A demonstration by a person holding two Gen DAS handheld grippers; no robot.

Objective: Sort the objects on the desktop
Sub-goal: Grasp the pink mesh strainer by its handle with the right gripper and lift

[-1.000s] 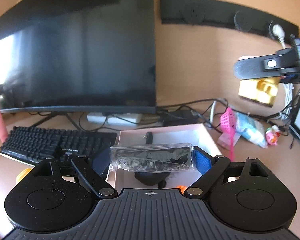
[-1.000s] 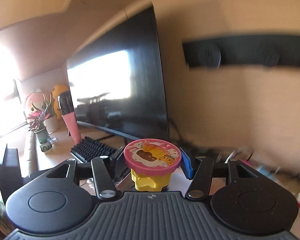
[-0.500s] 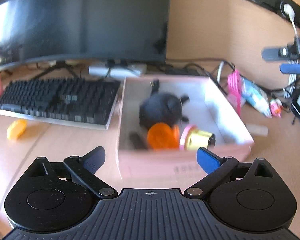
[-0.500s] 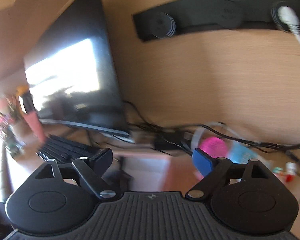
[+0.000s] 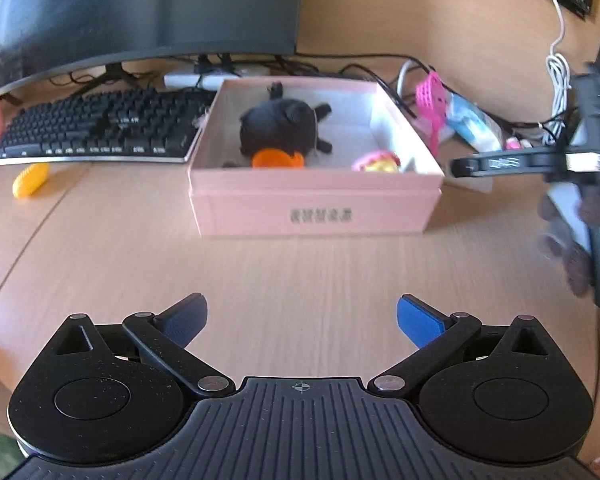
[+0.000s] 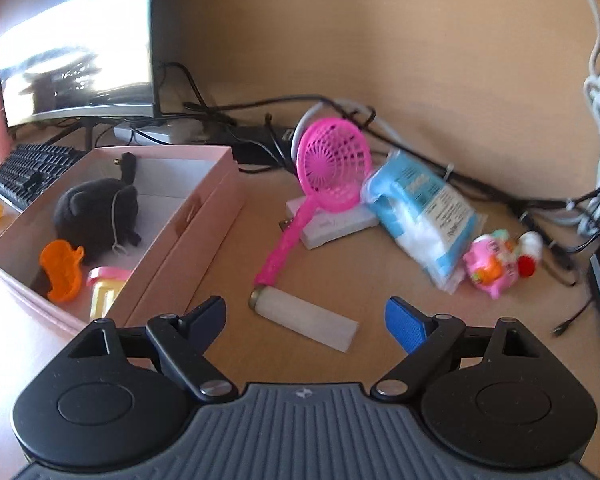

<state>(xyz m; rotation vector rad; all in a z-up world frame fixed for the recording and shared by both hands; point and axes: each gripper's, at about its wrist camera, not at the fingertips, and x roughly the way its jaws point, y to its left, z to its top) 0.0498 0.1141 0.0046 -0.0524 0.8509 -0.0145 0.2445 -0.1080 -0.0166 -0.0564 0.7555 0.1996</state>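
Left wrist view: left gripper (image 5: 302, 316) jaws opening, nothing between them, above bare desk (image 5: 300, 264). Pink box (image 5: 316, 200) at 12 o'clock holds black plush (image 5: 280, 126).

Right wrist view: right gripper (image 6: 305, 320) jaws released, empty; white tube (image 6: 304, 316) at 12 o'clock, pink strainer (image 6: 332, 164) beyond.

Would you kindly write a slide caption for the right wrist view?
Open right gripper hovers above a white tube on the wooden desk, beside the pink cardboard box holding a black plush toy.

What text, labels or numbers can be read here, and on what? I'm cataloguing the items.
Pink box, front wall: a printed grey line, too blurred to read.
Blue-and-white packet: printed label, too small to read.
Keyboard: key legends, unreadable.
Nothing else bears legible text.
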